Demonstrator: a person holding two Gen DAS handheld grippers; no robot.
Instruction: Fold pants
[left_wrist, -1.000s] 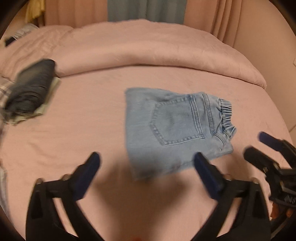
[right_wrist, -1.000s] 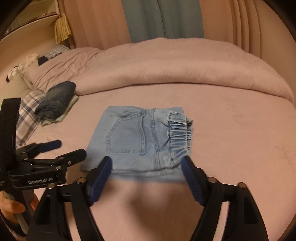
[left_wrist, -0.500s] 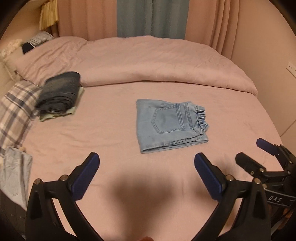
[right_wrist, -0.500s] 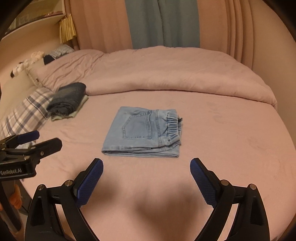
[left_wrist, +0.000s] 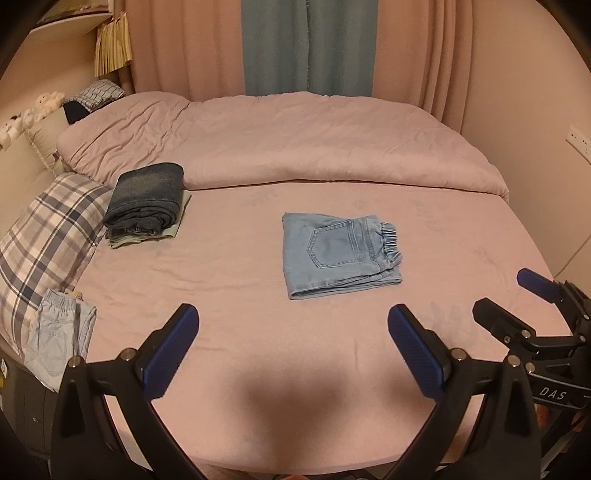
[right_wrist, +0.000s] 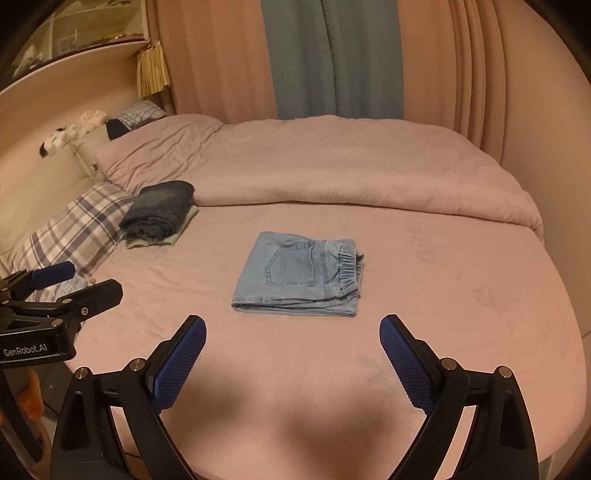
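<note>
Left wrist view, read from the left: far off to the left of the left gripper, a plaid pillow with pale blue trousers draped at its near end. Farther ahead on that side, a stack of dark folded jeans on a pale green cloth, lying against the turned-back pink duvet. Straight ahead and slightly right of the gripper, well apart from both blue pads, the folded light-blue pants, flat on the pink sheet, back pocket up, elastic waistband to the right. Left gripper spread wide, empty, above bare sheet. At the far right edge, the right gripper, likewise gaping.

Right wrist view: left gripper at the left edge, open. Right gripper wide, having just spread a little further, nothing between its pads. Pants directly ahead of it, apart, nothing across the way. Curtains behind the bed.
</note>
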